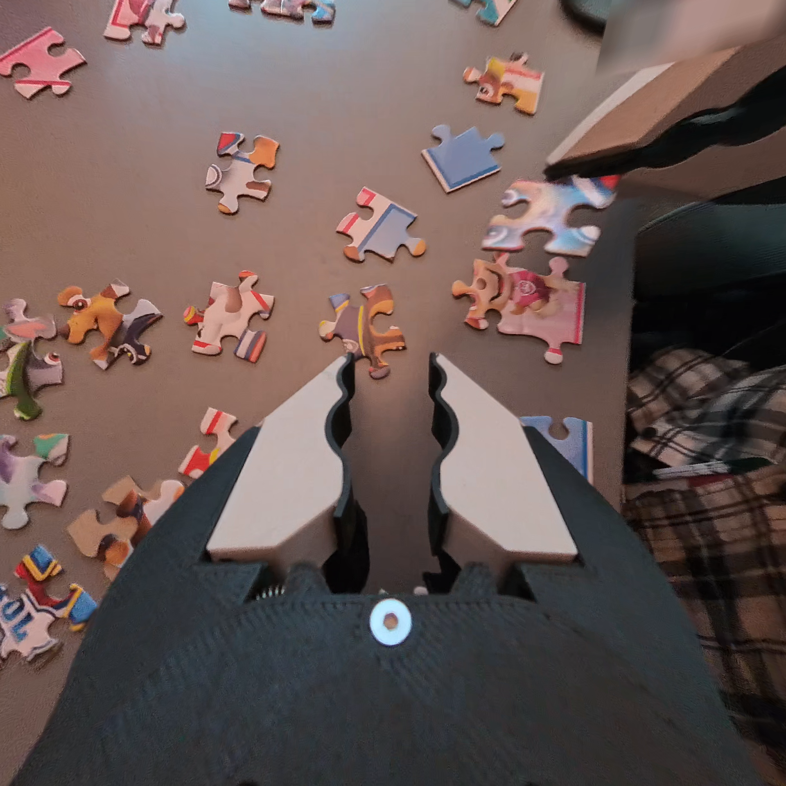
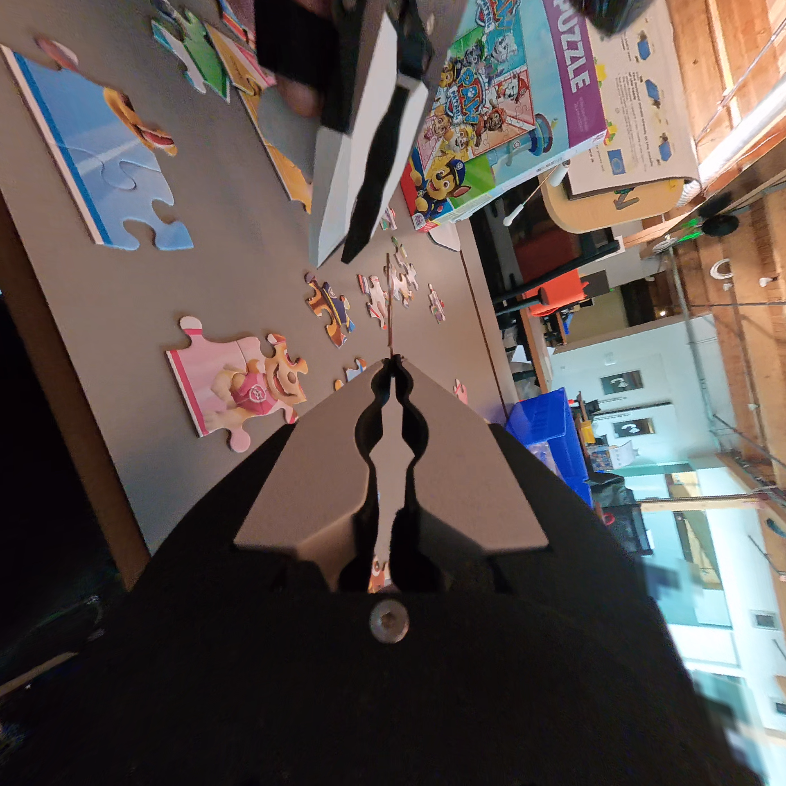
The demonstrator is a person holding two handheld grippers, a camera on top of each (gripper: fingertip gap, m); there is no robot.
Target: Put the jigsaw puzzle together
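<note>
The right gripper (image 2: 393, 361), clamped on a piece (image 2: 388, 297) held edge-on, should lower it flat beside the pink pair (image 2: 238, 378) before pressing, while the left gripper (image 1: 391, 361) hangs half open and empty.

Grey-brown tabletop (image 1: 297, 106), matte, with a brown edge band showing in the right wrist view. Plaid cloth (image 1: 701, 489) in dark, cream and reddish checks, beyond the tabletop's right edge in the left wrist view, with a dark rounded shape above it that cannot be identified. Background of the right wrist view: blue plastic bin (image 2: 548, 429); orange seat (image 2: 553, 293) on a black frame; wooden beams (image 2: 723, 76); pale printed board (image 2: 638, 106) propped behind the tabletop; white wall panels (image 2: 638, 383).
</note>
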